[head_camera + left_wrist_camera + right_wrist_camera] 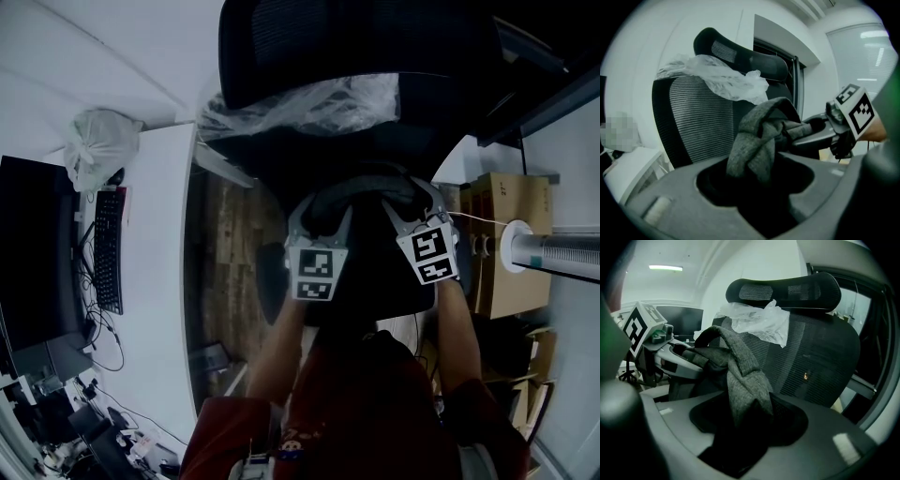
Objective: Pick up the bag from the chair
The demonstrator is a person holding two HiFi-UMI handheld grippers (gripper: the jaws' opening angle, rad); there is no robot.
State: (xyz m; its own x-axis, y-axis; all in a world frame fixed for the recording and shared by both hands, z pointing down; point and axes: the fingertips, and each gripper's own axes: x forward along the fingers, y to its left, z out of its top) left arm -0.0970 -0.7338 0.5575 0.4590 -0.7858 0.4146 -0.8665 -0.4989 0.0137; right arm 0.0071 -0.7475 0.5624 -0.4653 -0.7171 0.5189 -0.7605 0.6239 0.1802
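Head view, grippers: your left gripper (323,208) and right gripper (412,199) both reach to the dark bag (366,185).
Head view, bag: it lies on the seat of the black chair (356,56).
Head view, writing: each marker cube (316,273) shows only black and white squares. The print on the cardboard box (511,244) is too small to read.
Left gripper view: your jaws pinch the bag's grey strap (754,140). Clear plastic (726,79) hangs over the chair back.
Right gripper view: your jaws pinch the grey strap (743,371) here too, in front of the chair back (811,352).
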